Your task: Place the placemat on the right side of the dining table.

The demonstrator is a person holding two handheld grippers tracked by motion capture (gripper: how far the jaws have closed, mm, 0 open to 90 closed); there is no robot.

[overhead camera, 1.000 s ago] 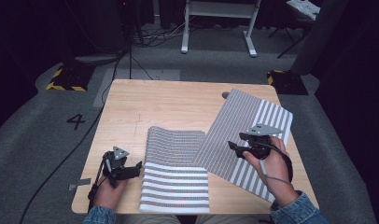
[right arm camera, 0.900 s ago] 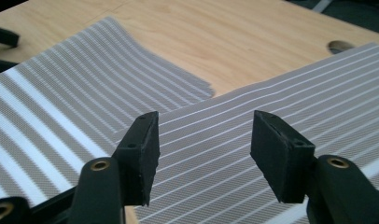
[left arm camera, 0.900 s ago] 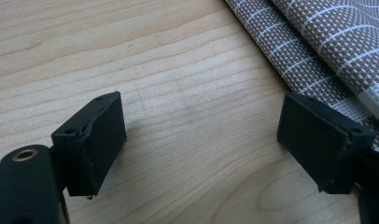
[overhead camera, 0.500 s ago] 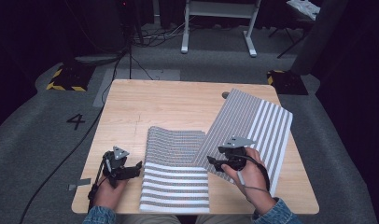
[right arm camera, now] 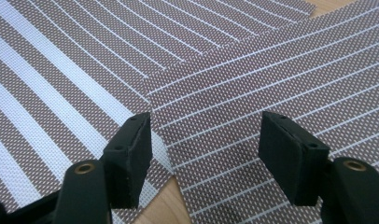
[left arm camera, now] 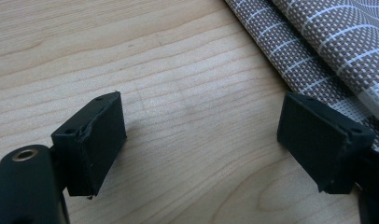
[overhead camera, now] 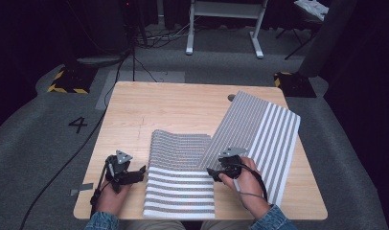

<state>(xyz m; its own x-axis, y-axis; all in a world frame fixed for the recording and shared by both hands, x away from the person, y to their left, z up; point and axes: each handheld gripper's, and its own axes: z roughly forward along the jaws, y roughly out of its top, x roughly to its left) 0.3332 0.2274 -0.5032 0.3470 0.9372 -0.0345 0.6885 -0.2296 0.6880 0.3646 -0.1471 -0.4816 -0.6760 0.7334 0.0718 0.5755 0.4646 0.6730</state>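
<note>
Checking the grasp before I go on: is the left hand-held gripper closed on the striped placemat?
No: in the left gripper view the left hand-held gripper stands open over bare wooden table, with the striped placemat off to its side.

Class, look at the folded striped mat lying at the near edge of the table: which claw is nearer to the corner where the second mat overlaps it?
The right claw hangs right at the overlap corner of the folded mat; the left claw sits over bare wood off its opposite edge.

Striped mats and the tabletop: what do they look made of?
Striped mats: apparently woven vinyl or similar synthetic mesh, matte; the right gripper view shows a fine grid weave in brown and white, and one mat bends in a stiff curve. Tabletop: light wood or wood-look laminate, smooth, with visible grain lines.
</note>
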